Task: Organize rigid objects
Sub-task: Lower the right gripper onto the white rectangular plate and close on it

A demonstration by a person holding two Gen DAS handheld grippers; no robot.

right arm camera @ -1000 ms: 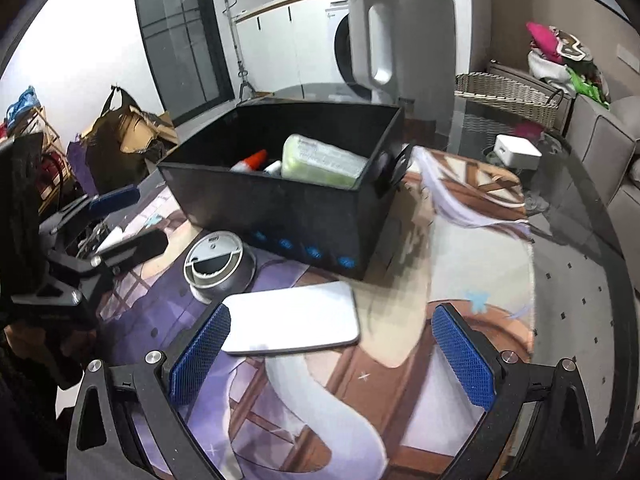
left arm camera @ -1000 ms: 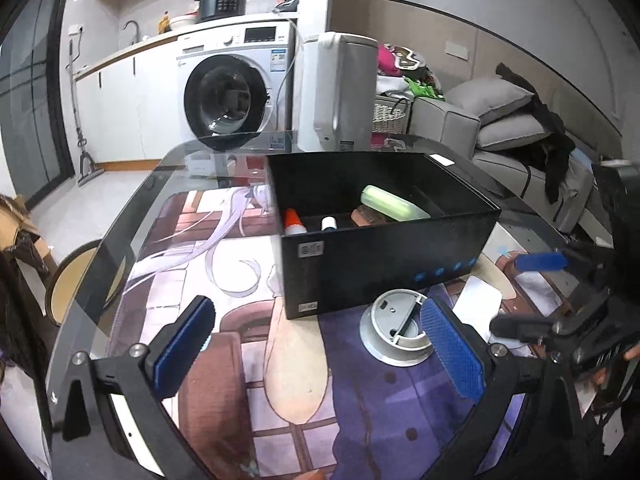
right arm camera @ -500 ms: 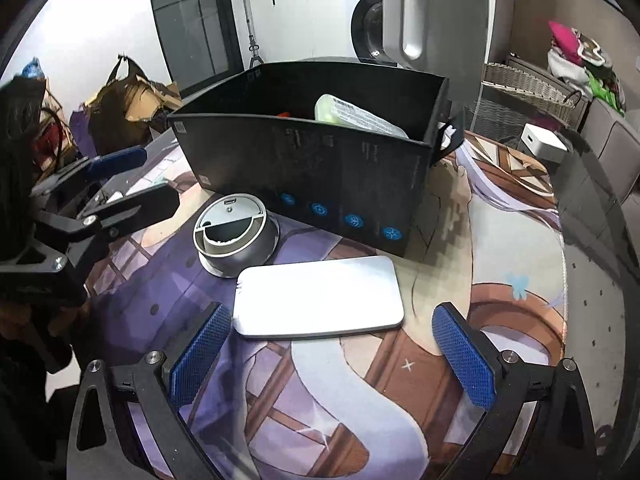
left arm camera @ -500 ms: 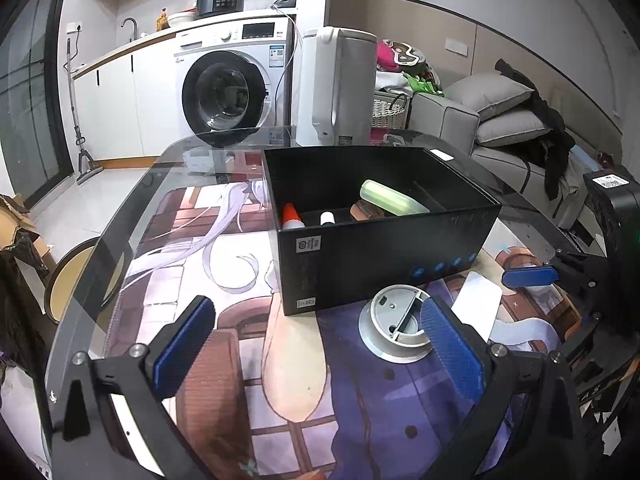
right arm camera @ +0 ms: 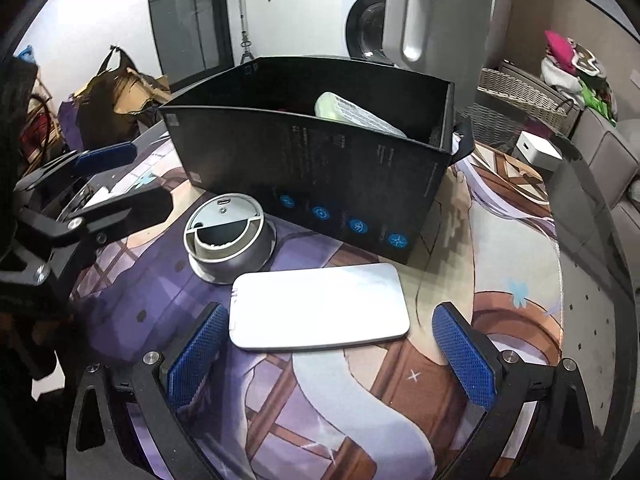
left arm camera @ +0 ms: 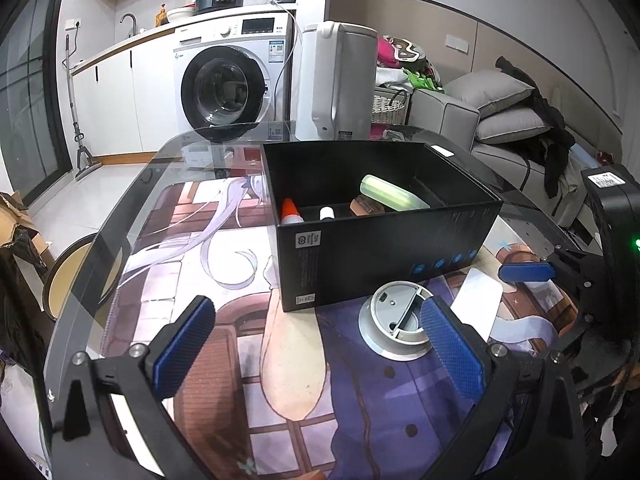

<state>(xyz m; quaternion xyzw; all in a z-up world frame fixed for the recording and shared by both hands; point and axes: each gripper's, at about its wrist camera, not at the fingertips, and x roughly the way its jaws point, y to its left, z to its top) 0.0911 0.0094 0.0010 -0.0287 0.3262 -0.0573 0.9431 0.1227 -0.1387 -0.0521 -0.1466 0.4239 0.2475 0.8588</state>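
A black open box point(left arm camera: 384, 240) point(right arm camera: 320, 172) stands on the printed mat; inside lie a pale green case point(left arm camera: 394, 194) point(right arm camera: 356, 114), a red-capped bottle point(left arm camera: 289, 210) and a white-capped one point(left arm camera: 327, 213). In front of the box sit a round grey puck-shaped device point(left arm camera: 394, 326) point(right arm camera: 228, 236) and a flat white slab point(right arm camera: 318, 306) point(left arm camera: 478, 300). My right gripper point(right arm camera: 328, 354) is open, low over the mat, its blue pads either side of the slab's near edge. My left gripper point(left arm camera: 316, 344) is open and empty, its right pad point(left arm camera: 448, 350) beside the puck.
A tall white-and-grey appliance point(left arm camera: 338, 84) point(right arm camera: 436, 28) stands behind the box. A small white box point(right arm camera: 538, 152) lies on the glass table's right side. The glass table rim point(left arm camera: 116, 248) curves at left. A washing machine point(left arm camera: 228, 80) and sofa point(left arm camera: 480, 120) are beyond.
My right gripper has moved down and forward until the white slab sits between its pads. My left gripper has barely moved.
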